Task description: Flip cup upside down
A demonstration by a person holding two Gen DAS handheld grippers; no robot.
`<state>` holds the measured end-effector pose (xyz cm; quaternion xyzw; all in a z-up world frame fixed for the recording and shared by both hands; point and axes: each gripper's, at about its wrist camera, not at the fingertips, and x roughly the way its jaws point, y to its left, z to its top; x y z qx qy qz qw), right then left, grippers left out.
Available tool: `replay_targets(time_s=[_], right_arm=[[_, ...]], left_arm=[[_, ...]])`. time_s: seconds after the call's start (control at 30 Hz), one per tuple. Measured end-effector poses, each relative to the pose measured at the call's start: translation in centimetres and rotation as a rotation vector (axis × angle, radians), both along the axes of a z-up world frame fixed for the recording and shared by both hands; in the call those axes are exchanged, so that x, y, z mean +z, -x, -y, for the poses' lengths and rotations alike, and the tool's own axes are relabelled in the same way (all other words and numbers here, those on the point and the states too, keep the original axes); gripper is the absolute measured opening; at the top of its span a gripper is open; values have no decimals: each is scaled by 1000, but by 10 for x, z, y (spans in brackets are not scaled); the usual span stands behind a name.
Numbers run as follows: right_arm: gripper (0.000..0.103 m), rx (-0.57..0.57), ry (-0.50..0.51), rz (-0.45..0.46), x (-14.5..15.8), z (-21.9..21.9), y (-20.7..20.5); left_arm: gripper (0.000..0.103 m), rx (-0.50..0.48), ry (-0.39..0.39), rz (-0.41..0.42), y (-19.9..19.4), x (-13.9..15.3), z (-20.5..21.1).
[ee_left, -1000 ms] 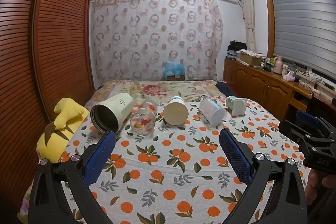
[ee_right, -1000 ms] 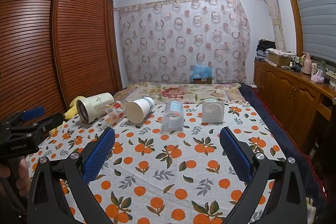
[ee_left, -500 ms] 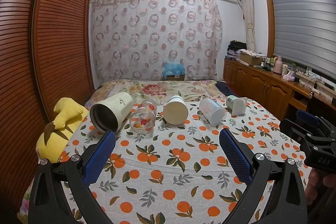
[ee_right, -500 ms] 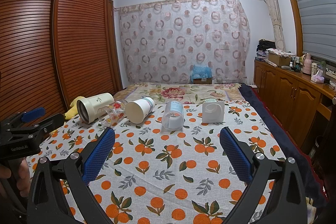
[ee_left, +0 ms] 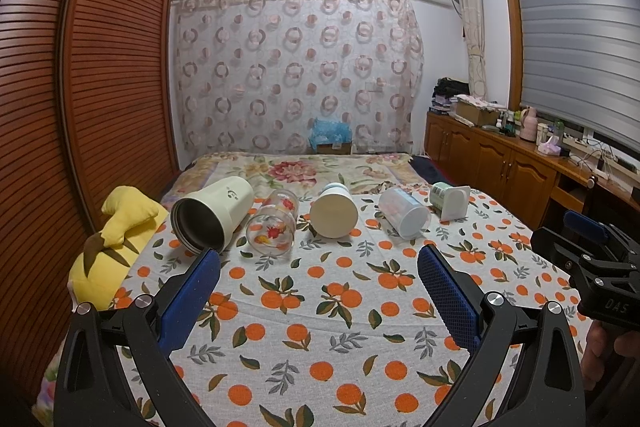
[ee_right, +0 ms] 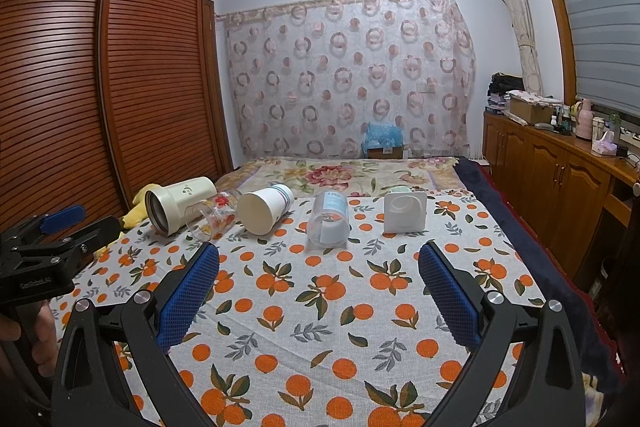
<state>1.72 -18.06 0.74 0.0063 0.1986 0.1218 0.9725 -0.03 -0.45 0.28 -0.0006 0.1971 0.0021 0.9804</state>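
Several cups lie on their sides in a row on the orange-print cloth (ee_left: 320, 307): a cream tumbler (ee_left: 212, 215) (ee_right: 176, 203), a flowered glass (ee_left: 274, 229) (ee_right: 212, 215), a paper cup (ee_left: 334, 215) (ee_right: 266, 209), a clear plastic cup (ee_left: 404, 217) (ee_right: 329, 223) and a white square-based cup (ee_left: 452, 201) (ee_right: 404, 213). My left gripper (ee_left: 319, 277) is open and empty, short of the row. My right gripper (ee_right: 319, 277) is open and empty, also short of the row.
A yellow plush toy (ee_left: 116, 247) lies at the cloth's left edge by the wooden wardrobe (ee_left: 80, 107). A wooden cabinet (ee_right: 560, 179) with clutter runs along the right wall. A curtain (ee_left: 296, 79) hangs behind the bed.
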Motion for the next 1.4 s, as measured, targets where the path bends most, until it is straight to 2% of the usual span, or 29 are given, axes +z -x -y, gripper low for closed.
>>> replay_targets(time_s=[1.4], right_arm=[[100,2,-1,-7,-1,0,-1]], left_arm=[[95,-2,4,-7,1,4,5]])
